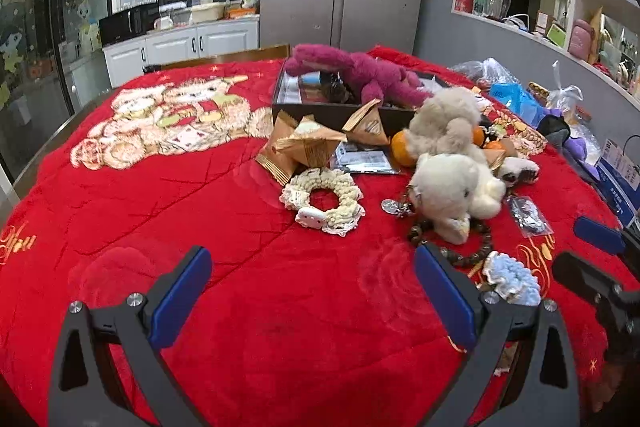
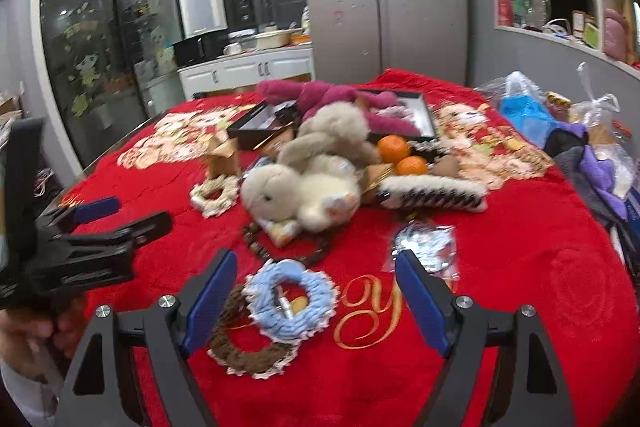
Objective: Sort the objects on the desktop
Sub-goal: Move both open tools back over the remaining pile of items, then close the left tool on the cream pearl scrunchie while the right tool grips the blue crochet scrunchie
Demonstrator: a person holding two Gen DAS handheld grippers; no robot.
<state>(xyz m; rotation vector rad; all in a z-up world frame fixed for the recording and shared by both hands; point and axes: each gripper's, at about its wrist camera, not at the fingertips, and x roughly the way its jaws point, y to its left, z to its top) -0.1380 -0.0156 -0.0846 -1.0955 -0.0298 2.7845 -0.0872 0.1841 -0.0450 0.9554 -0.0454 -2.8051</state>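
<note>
Left gripper (image 1: 312, 291) gapes wide over bare red blanket (image 1: 120, 227), nothing betw. its pads. Right gripper (image 2: 316, 297) also spread wide, empty, w/ blue scrunchie (image 2: 290, 301) lying betw. its fingers, overlapping brown scrunchie (image 2: 244, 343). Cream scrunchie (image 1: 324, 201) sits just in front of gold packets (image 1: 300, 143). White plush (image 2: 300, 187) hides part of bead string (image 2: 256, 247) and oranges (image 2: 394, 149). Pink plush (image 1: 360, 71) drapes over black box (image 1: 340, 109); box contents mostly covered. Clear pouch (image 2: 426, 245) is blurred, maybe jewellery.
</note>
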